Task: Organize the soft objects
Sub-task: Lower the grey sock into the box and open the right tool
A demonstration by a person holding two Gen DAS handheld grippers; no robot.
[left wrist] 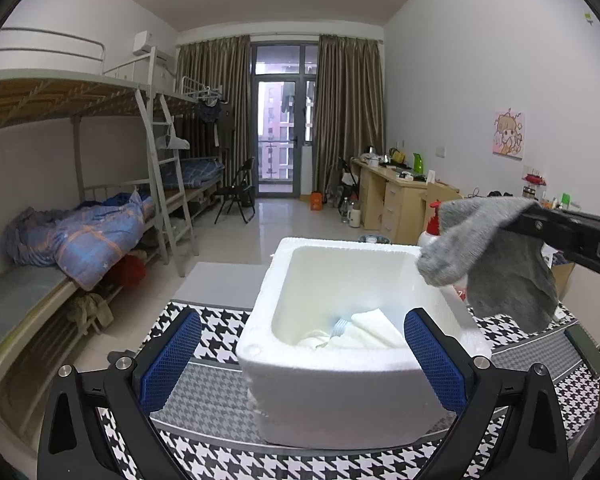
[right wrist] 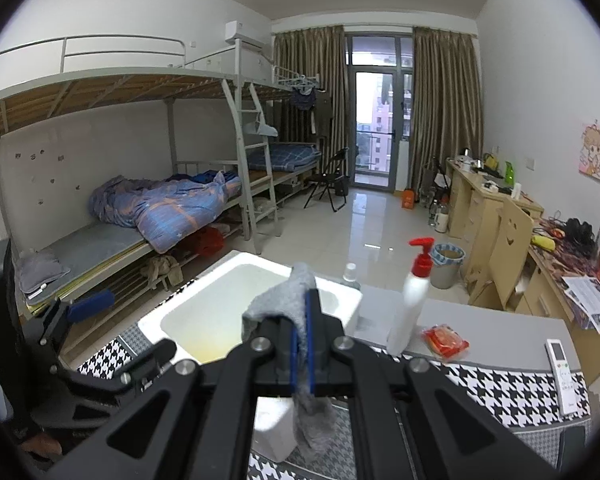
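Observation:
A white foam box (left wrist: 340, 384) stands on the houndstooth-covered table, with pale folded cloths (left wrist: 364, 332) lying inside it. My left gripper (left wrist: 304, 356) is open, its blue pads on either side of the box's near wall, holding nothing. My right gripper (right wrist: 302, 344) is shut on a grey sock (right wrist: 296, 300) and holds it above the box's (right wrist: 204, 312) right rim. In the left wrist view the sock (left wrist: 488, 256) hangs from the right gripper (left wrist: 528, 216) over the box's far right corner.
A white pump bottle with a red top (right wrist: 414, 296), a red packet (right wrist: 444, 340) and a white remote (right wrist: 560, 372) lie on the table right of the box. Bunk beds (right wrist: 160, 200) stand at left, desks (right wrist: 500, 216) at right.

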